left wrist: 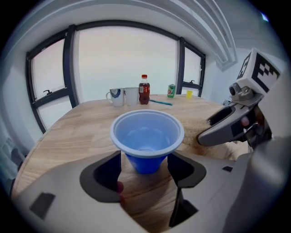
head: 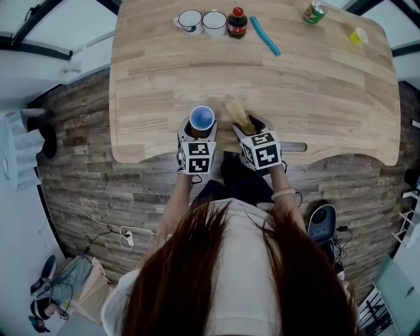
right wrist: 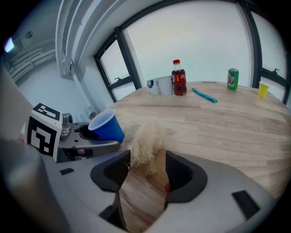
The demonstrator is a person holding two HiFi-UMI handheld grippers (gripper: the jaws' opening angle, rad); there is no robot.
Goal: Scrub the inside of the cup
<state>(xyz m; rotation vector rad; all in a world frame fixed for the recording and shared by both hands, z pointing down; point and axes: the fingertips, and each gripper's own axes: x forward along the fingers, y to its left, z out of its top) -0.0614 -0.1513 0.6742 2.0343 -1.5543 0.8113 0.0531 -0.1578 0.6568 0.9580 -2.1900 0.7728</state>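
**A:** Item one, the task's thing?

**B:** One blue cup (left wrist: 146, 136), plastic, upright, mouth up, paler inside. It stands at the near edge of the wooden table (head: 315, 98). The left gripper (left wrist: 144, 164) clamps it low on its body, one jaw on each side.

**A:** Item two?

**B:** One scrubber (right wrist: 145, 141), tan and fibrous, just right of the blue cup and apart from it, resting on the tabletop. Its near end sits between the jaws of the right gripper (right wrist: 148, 167). Those jaws stand wide and loose around it, not pinching, with stray fibres brushing their inner faces.

**A:** Remaining stock?

**B:** All well beyond the blue cup, along the far edge:
- two white mugs (head: 202, 22), straight beyond it
- one cola bottle (head: 237, 22), red cap, just right of the mugs
- one teal stick (head: 264, 35), further right
- one green can (head: 315, 11), far right
- one yellow cup (head: 357, 36), small, far right
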